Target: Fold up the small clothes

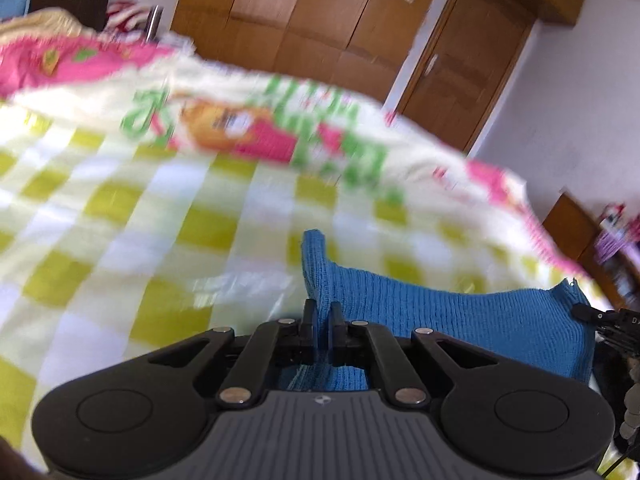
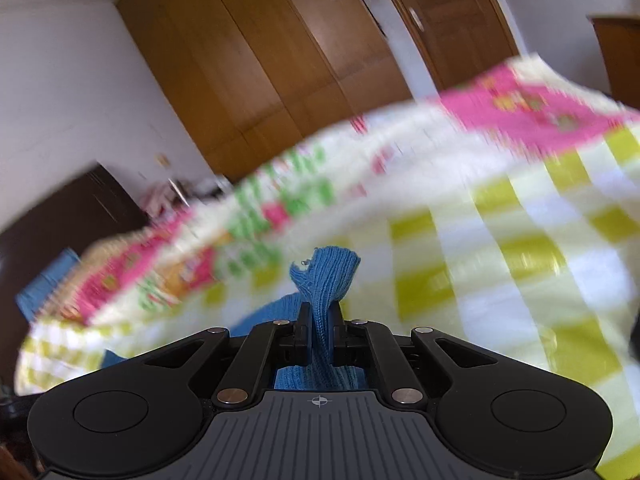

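Observation:
A small blue knitted garment [image 1: 440, 312] is held up between both grippers over a bed with a yellow-and-white checked cover [image 1: 120, 216]. My left gripper [image 1: 322, 312] is shut on one corner of it, and that corner sticks up past the fingers. The cloth stretches to the right, where the tip of the other gripper [image 1: 588, 314] pinches its far corner. In the right wrist view my right gripper [image 2: 322, 316] is shut on the blue knitted garment [image 2: 326, 276], whose frayed corner stands up above the fingers. More blue cloth hangs below to the left.
A cream blanket with pink and green print [image 1: 280, 120] lies bunched across the far side of the bed. Behind it stand wooden wardrobe doors [image 1: 320, 20] and a wooden door [image 1: 472, 60]. A dark cabinet [image 2: 72, 216] stands at the left in the right wrist view.

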